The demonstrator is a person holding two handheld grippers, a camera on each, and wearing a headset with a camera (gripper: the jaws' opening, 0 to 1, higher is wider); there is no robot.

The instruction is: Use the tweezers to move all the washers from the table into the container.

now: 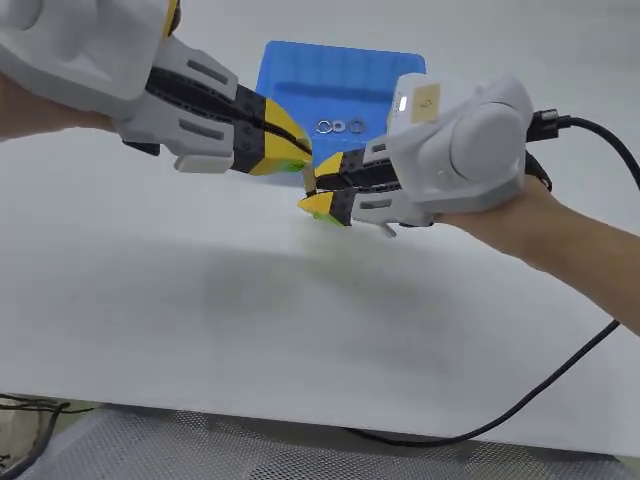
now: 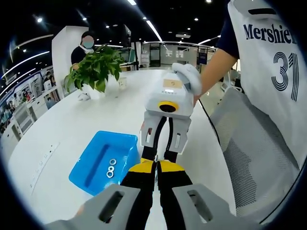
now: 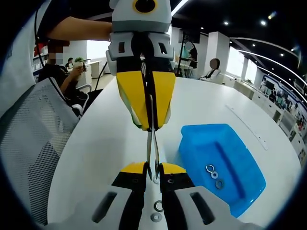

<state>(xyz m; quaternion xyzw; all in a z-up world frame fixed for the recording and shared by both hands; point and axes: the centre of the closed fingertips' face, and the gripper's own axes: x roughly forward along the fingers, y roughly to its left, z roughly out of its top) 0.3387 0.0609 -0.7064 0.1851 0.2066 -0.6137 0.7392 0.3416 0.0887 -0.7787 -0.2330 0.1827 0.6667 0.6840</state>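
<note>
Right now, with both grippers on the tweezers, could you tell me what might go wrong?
The tweezers are thin and bridge the left gripper and right gripper; a mistimed release could drop them. Two washers lie loose under the right gripper and could get knocked away.

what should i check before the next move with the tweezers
1. Tweezers gripped: ok, left gripper and right gripper are both shut on them.
2. Table free of washers: not ok, two loose washers lie under the right gripper.
3. Container close by and open: ok, three stored washers inside.
4. Tweezer tips able to open: cannot tell.
5. Tips lined up over a loose washer: cannot tell.
</note>
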